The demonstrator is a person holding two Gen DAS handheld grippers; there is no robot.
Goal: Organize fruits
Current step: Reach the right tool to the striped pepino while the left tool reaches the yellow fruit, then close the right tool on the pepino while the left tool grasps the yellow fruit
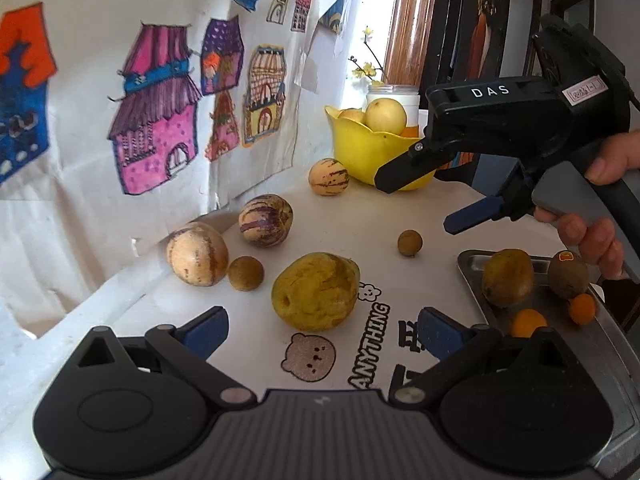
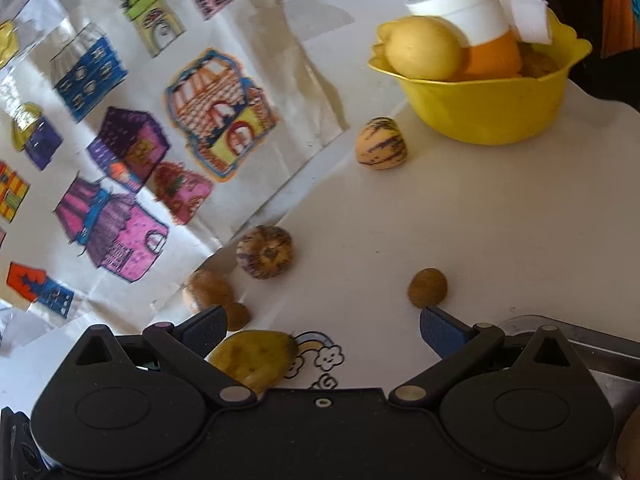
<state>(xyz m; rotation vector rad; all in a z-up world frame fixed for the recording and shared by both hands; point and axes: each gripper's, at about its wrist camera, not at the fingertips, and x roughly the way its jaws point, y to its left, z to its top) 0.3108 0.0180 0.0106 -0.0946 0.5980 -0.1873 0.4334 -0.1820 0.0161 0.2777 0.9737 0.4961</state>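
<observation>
Fruits lie scattered on the white worktop [image 1: 352,216], shown left to right in the left wrist view. At the far left, against the paper backdrop, sits a pale striped melon-like fruit [image 1: 197,254], touching a small brown round fruit [image 1: 246,273] just to its right. Behind them is a purple-striped fruit [image 1: 265,220], and farther off a third striped fruit [image 1: 328,177] lies near the yellow bowl [image 1: 368,152], which holds pale round fruits. In the near centre rests a large yellow-green fruit [image 1: 316,291]; a second small brown fruit [image 1: 410,243] lies alone to its right. On the right, a metal tray [image 1: 472,264] carries a brownish fruit, a kiwi-like fruit and two small orange fruits.

The left claw [image 1: 324,334] is wide open and empty, the yellow-green fruit just ahead between its fingers. The right claw [image 1: 428,204], held in a hand [image 1: 592,236], hangs over the worktop, also spread and empty.

Handling, by judgement: the large fruit looks fairly heavy, firm and smooth, hence liable to roll or slip; it is best taken across its widest middle with moderate pressure. The small brown fruits look light and hard, and would need a centred pinch.
</observation>
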